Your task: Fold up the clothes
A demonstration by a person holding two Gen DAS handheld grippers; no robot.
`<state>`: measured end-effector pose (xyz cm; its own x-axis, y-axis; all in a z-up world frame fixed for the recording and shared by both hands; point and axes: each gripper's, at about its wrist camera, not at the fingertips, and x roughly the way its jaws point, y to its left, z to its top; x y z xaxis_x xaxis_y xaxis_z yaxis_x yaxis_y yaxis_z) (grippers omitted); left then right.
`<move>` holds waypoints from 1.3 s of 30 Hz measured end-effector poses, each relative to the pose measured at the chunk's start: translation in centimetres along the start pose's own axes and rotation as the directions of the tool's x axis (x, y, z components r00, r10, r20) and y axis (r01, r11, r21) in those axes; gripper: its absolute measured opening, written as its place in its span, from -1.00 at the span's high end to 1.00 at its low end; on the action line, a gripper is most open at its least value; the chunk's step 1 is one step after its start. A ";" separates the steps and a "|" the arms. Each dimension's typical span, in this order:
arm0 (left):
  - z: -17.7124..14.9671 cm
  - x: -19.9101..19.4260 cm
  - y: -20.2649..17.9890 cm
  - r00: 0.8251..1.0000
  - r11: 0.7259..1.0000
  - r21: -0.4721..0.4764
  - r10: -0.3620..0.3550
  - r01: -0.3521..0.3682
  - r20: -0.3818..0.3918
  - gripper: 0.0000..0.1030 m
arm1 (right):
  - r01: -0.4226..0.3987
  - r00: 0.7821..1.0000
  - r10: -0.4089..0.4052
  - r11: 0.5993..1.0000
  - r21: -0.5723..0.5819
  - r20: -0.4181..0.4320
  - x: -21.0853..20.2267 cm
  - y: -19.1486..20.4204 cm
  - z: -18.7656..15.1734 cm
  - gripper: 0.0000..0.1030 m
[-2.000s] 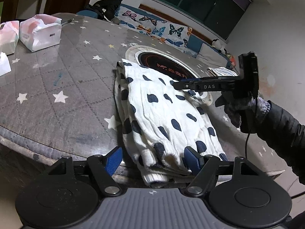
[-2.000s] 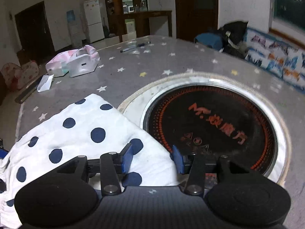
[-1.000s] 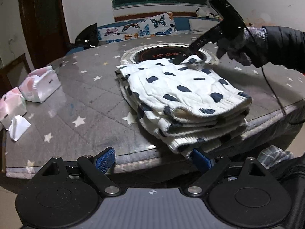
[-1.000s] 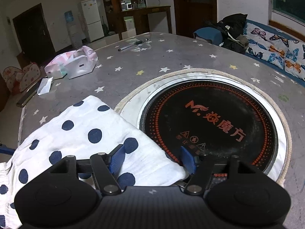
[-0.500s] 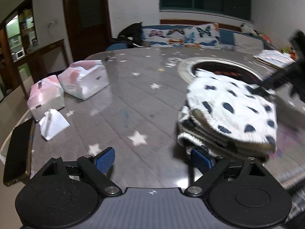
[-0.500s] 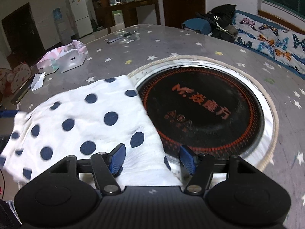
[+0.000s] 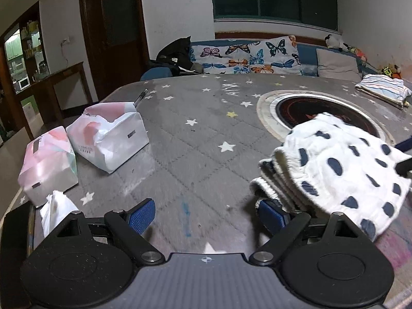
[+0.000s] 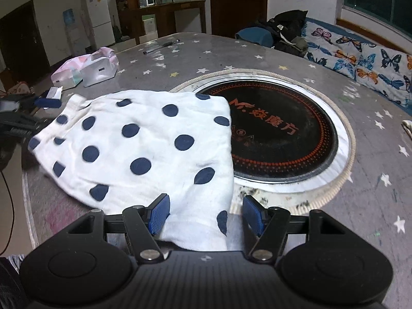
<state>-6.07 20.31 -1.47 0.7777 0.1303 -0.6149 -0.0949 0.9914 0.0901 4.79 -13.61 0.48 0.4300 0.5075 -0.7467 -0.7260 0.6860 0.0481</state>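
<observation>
While jaws stand apart, neither clamped: left gripper (image 7: 206, 216) beside polka-dot garment (image 8: 144, 144), right gripper (image 8: 206, 213) straddling its corner; best pressed flat, edges squared.

Tissue packs (image 7: 108, 139), pen (image 7: 140, 96), hotplate (image 8: 278, 134) on starred table (image 7: 193, 154)

Starry grey table (image 7: 195, 139): spotted garment (image 8: 144, 144), perhaps tissue packs (image 7: 110, 136).

Folded polka-dot garment (image 7: 342, 164): now displaced toward right in left wrist view, formerly centred between left gripper (image 7: 207, 217) fingers; only its stacked edge is met beside right-hand pad. Table cover (image 7: 195, 154) is exposed between pads. Garment is seen farther across induction hob (image 8: 280, 134) rim in right wrist view.
</observation>
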 end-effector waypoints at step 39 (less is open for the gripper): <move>0.0 -3.6 -2.2 0.965 0.951 -0.167 -0.255 0.262 0.060 -0.16 | -0.065 0.994 0.064 0.998 -0.001 0.088 7.8 2.2 9.0 -0.28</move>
<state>-8.63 17.62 0.57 0.8120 -0.1278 -0.5695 0.0095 0.9785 -0.2060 11.43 -3.46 0.74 0.4277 0.5944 -0.6810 -0.7528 0.6512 0.0957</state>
